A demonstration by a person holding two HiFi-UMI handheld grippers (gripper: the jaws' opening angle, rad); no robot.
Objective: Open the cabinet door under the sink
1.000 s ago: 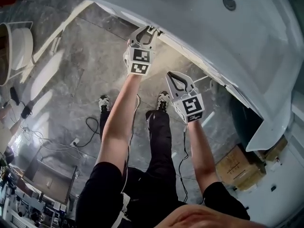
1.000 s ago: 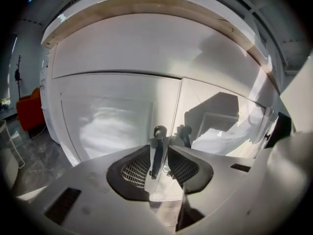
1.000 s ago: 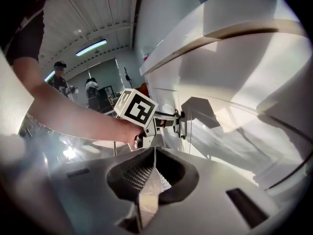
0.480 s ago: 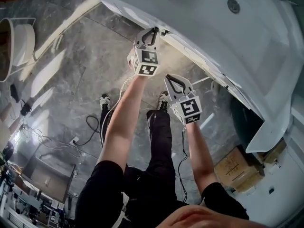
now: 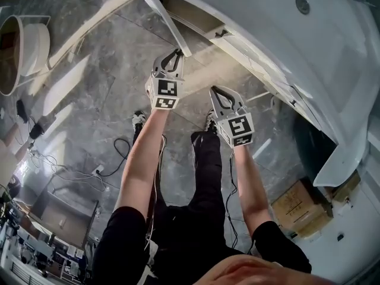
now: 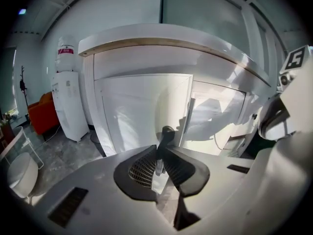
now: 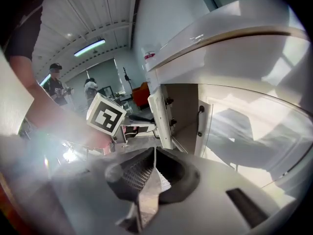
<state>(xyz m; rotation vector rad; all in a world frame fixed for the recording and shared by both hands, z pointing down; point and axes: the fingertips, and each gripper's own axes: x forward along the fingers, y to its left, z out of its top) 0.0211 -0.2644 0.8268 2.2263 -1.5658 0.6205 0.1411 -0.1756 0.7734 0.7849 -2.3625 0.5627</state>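
Spanning the top and right of the head view, the white sink vanity (image 5: 267, 34) overhangs a grey marble floor (image 5: 89, 100), so the person reaches under its rim from a stance close in front. The cabinet door (image 5: 160, 10) beneath the basin stands open. From above it shows only as a thin white strip, edge-on, angling out from the cabinet front toward the person. Beside the door in the left gripper view, the lit cabinet interior (image 6: 217, 124) is exposed, which suggests the opening is well along. Both bare arms stretch forward side by side. The left claw (image 5: 173, 55) sits right at the door's free end, its jaws pressed onto a slim dark door pull (image 6: 166, 131) that rises between them. Holding that far corner gives the longest lever from the hinges, so a light pull toward the body should carry the panel round. The right claw (image 5: 217, 92) hangs just beside it and slightly lower, jaws pressed together with nothing between them. It touches neither door nor cabinet and seems to be kept clear of the panel's arc. Two small dark hinges (image 7: 169, 102) show on the door's inner side in the right gripper view.
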